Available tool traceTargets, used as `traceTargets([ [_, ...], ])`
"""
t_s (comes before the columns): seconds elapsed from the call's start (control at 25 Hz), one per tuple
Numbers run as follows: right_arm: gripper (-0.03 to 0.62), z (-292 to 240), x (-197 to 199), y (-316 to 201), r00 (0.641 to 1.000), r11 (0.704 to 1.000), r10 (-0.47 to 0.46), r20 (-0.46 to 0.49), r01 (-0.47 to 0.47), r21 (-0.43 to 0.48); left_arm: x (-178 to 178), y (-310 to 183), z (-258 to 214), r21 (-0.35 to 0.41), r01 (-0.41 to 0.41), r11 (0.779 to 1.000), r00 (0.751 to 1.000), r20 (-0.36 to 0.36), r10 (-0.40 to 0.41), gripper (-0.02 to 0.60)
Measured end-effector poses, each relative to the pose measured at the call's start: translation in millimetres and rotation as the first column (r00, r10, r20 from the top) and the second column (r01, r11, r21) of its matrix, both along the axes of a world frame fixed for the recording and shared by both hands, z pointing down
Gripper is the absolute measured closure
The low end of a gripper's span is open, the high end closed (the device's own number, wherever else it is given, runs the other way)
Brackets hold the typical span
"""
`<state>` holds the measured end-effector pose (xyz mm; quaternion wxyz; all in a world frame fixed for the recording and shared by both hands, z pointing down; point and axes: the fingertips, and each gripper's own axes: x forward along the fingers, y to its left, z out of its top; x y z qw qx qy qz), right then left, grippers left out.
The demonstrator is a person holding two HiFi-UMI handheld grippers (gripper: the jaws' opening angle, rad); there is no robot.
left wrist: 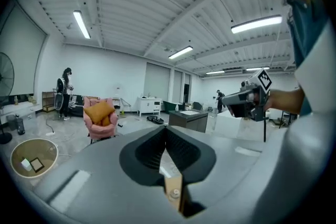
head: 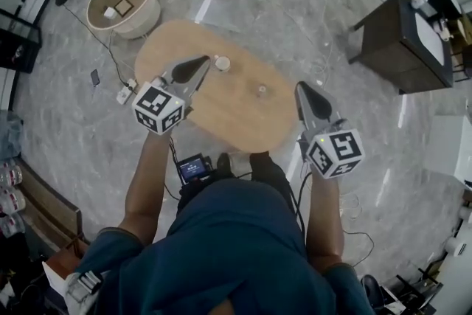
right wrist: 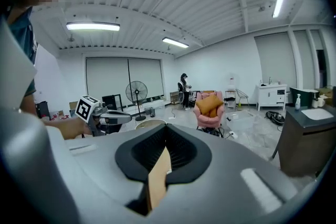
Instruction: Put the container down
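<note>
A small white container [head: 222, 63] stands on the oval wooden table [head: 236, 122], towards its far left. Nearer the middle of the table stands a small clear object [head: 262, 90]. My left gripper [head: 202, 62] is held up over the table's left side, its tip just left of the container in the head view. Its jaws are shut with nothing between them [left wrist: 167, 131]. My right gripper [head: 301, 88] hovers at the table's right edge, jaws together and empty [right wrist: 167, 132]. Both gripper views look out level across the room, so the table is hidden in them.
On the floor beyond the table sit a round beige basket [head: 122, 2] and a power strip [head: 127, 91]. A dark cabinet [head: 404, 40] stands at the right. Further off are a pink armchair [left wrist: 100, 115], a standing fan [right wrist: 136, 93] and a person [left wrist: 64, 93].
</note>
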<state>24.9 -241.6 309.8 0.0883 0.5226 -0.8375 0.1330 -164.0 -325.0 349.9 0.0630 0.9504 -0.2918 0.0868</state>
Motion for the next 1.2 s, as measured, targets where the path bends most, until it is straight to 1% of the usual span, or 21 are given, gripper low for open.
traceTargets([
  [0.12, 0.585, -36.2, -3.8, 10.0, 1.000, 0.998, -0.014, 0.003, 0.014, 0.062, -8.9, 15.5, -48.1, 0.051, 0.007, 0.999, 0.999, -0.033, -0.005, 0.583],
  [0.2, 0.586, -52.3, -16.6, 16.0, 0.999, 0.995, -0.027, -0.019, 0.029, 0.098, -21.8, 26.1, -71.4, 0.085, 0.004, 0.996, 0.999, -0.049, 0.000, 0.583],
  [0.32, 0.588, -71.7, -34.8, 24.2, 0.996, 0.989, -0.049, -0.070, 0.058, 0.134, -36.1, 44.3, -99.4, 0.128, -0.012, 0.992, 0.998, -0.065, 0.021, 0.583],
  [0.48, 0.588, -95.9, -41.4, 31.6, 0.995, 0.982, -0.054, -0.080, 0.068, 0.174, -38.5, 67.0, -124.9, 0.175, -0.039, 0.984, 0.996, -0.070, 0.052, 0.583],
  [0.68, 0.588, -107.1, -34.9, 39.0, 0.996, 0.979, -0.039, -0.081, 0.054, 0.195, -31.5, 83.2, -128.9, 0.187, -0.064, 0.980, 0.995, -0.066, 0.077, 0.583],
  [0.76, 0.588, -109.0, -32.2, 39.0, 0.996, 0.979, -0.034, -0.080, 0.050, 0.198, -29.1, 82.6, -128.0, 0.183, -0.061, 0.981, 0.995, -0.068, 0.074, 0.583],
  [0.96, 0.588, -106.1, -41.9, 42.8, 0.996, 0.980, -0.039, -0.083, 0.054, 0.192, -37.1, 85.4, -123.8, 0.178, -0.056, 0.982, 0.995, -0.072, 0.070, 0.583],
  [1.2, 0.587, -111.7, -30.3, 37.6, 0.996, 0.982, -0.032, -0.087, 0.048, 0.180, -22.6, 78.4, -127.3, 0.167, -0.073, 0.983, 0.994, -0.071, 0.085, 0.583],
])
